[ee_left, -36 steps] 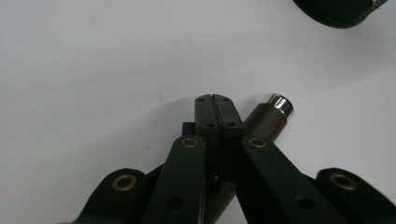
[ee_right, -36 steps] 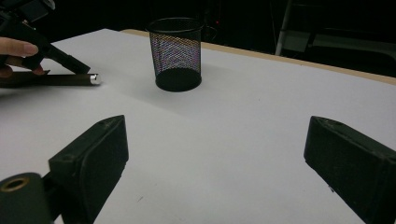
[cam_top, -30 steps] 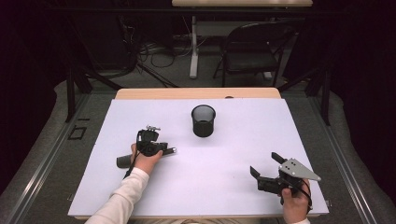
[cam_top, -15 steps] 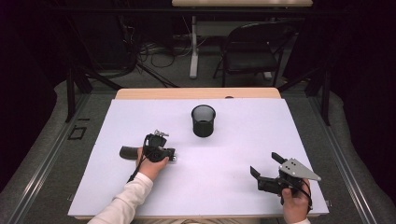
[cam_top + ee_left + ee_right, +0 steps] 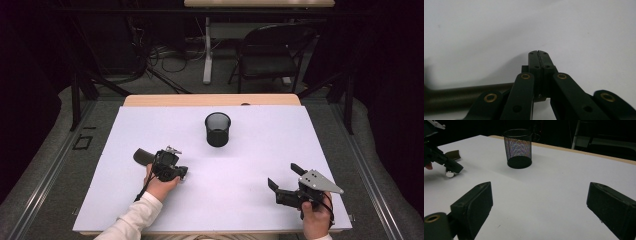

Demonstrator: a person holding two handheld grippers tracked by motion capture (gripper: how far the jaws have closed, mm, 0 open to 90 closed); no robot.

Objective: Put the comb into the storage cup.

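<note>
The table [image 5: 240, 165] has a plain white top with a tan wood edge at the far side. The cup [image 5: 218, 129] is black wire mesh. Both the left gripper [image 5: 170, 167] and right gripper [image 5: 282, 187] are black; the right carries a grey plate. The sleeve [image 5: 132, 222] is white.

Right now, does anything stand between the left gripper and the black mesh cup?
Nothing visible does. Bare table lies between the left gripper and the mesh cup; the dark rod lies at the gripper's other side.
</note>
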